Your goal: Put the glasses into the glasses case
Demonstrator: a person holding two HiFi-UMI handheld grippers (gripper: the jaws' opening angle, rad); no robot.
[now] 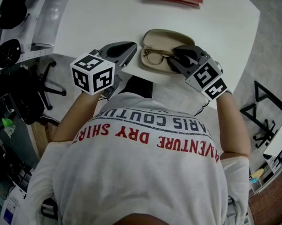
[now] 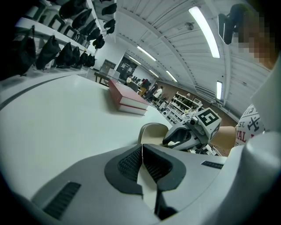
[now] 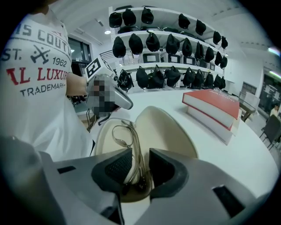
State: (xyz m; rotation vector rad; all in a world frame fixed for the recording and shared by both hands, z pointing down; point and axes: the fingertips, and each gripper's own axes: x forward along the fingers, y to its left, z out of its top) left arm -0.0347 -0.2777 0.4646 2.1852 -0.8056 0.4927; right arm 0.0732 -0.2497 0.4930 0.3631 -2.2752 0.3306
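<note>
The fingers of the right gripper [image 3: 139, 163] stand apart, released. The folded glasses [image 3: 135, 145] are between them but not pinched, and lie inside the open glasses case [image 3: 169, 132]. I judge it best to lift straight out without catching a temple, then close the lid. The left gripper [image 2: 142, 149] has its fingers clenched on nothing, beside the case. The case sits near the bench [image 1: 112, 16] edge by the person. Toward the red book [image 3: 215, 105] there is free room.
</note>
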